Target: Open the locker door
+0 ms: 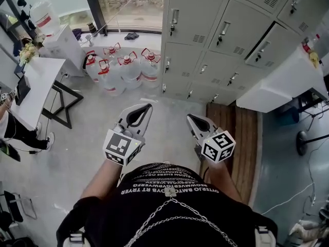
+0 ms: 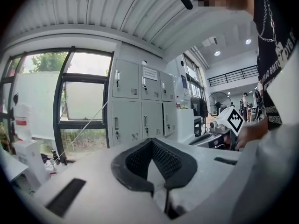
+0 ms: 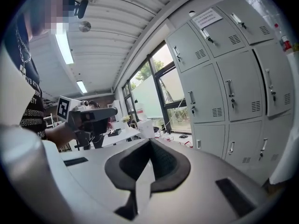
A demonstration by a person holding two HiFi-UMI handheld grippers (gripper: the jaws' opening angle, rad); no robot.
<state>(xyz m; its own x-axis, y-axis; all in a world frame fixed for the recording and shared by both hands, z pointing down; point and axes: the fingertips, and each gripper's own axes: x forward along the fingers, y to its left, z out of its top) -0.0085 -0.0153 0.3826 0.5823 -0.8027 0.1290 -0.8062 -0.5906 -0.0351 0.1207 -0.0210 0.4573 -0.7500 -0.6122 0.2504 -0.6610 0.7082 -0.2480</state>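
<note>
The lockers (image 1: pixel 221 35) are cut off at the top edge.

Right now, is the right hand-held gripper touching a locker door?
Apart. The head view shows the right hand-held gripper held over the floor, with open space between it and the lockers; its jaws are shut on nothing.

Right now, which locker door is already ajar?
The door in the third column from the window, second row from the top. A dark gap runs along its handle side, while the rest sit flush.
</note>
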